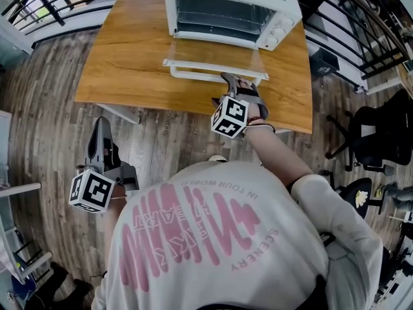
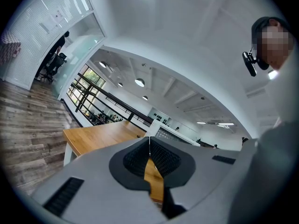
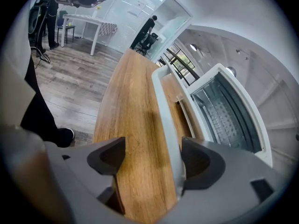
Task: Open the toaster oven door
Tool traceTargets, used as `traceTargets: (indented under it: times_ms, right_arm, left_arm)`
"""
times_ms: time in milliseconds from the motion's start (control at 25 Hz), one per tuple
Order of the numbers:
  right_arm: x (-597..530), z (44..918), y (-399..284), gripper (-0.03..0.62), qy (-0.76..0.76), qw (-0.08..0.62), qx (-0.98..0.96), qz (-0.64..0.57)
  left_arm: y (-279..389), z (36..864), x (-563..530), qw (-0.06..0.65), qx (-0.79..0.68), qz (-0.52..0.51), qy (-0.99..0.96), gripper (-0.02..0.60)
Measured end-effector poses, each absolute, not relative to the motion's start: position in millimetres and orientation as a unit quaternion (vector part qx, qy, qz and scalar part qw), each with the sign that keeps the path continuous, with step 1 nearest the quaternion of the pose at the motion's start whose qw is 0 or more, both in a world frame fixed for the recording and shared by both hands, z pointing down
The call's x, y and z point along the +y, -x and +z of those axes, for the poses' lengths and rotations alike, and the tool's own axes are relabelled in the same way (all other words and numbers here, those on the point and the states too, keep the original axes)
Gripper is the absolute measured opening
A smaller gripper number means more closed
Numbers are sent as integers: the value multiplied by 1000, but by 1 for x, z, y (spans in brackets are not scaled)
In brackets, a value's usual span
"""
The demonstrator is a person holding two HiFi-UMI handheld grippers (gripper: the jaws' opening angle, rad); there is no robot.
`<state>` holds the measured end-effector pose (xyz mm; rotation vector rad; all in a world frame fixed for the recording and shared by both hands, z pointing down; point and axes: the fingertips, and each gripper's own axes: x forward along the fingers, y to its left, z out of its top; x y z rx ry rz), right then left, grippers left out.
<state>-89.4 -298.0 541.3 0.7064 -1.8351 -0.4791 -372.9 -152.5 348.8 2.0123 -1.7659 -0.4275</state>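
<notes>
The white toaster oven (image 1: 232, 8) sat on the wooden counter (image 1: 129, 50) with its glass-paned drop-down door (image 1: 216, 60) already lying flat and open. The likely trouble was a snag. If the right claw (image 3: 152, 160) drew off crookedly, it could catch the door's white front edge (image 3: 166, 115) and tug the oven towards the counter's rim, or bear down and tip it. That edge ran between the parted jaws, hard by one pad and unpinched. The left claw (image 2: 149, 143) hung closed and empty, well apart from the oven.
</notes>
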Motion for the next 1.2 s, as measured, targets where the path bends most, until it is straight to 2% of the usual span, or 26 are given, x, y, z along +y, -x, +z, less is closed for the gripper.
traceTargets:
  times_ms: [1200]
  right_arm:
    - [-278,560,93,425,-281,528,-787,-150]
  left_arm:
    - [375,349,-151,217,-636,-155,-724,21]
